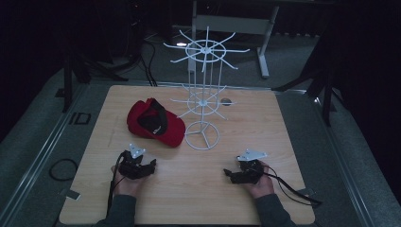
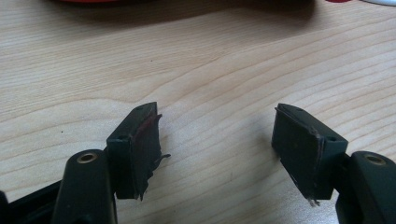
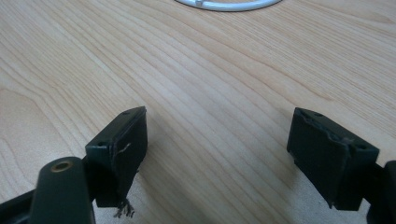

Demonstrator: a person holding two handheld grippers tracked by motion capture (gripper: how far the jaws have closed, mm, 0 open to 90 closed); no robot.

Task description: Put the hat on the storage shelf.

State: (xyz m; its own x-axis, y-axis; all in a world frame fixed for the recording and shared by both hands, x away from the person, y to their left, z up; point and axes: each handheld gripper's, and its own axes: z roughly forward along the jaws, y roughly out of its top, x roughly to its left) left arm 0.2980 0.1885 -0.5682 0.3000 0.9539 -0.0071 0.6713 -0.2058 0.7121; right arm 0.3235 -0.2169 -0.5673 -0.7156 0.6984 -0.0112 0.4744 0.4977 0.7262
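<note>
Wooden table (image 1: 265, 142), dark room. Two hands hold grippers low over the near half, neither touching anything but air.

Left gripper (image 1: 150, 166) sits near the near-left part of the table, held by the left hand (image 1: 124, 182). Jaws wide apart, nothing between them; in the left gripper view its gripper (image 2: 217, 140) shows bare wood in the gap, and the pads (image 2: 147, 149) look frayed at the edges.

Right gripper (image 1: 229, 174) sits toward the near-right, in the right hand (image 1: 259, 185), cable (image 1: 293, 191) trailing off to the right edge. Jaws also wide, empty; in the right gripper view the gripper (image 3: 215, 154) shows plain wood between the pads (image 3: 126, 154).

Red cap (image 1: 155, 123) lies on the table left of centre, black inside facing up, just beyond the left gripper but apart from it. Its red edge (image 2: 88, 1) peeks in at the top of the left gripper view.

White wire rack (image 1: 203, 90) stands upright at the table centre, just right of the cap, hooks bare. Its ring base (image 1: 202, 136) rests on the wood; the cap's brim lies close beside it, and I can't tell whether they touch. An arc of the base (image 3: 229, 5) shows at the top of the right gripper view, well ahead of the jaws.
</note>
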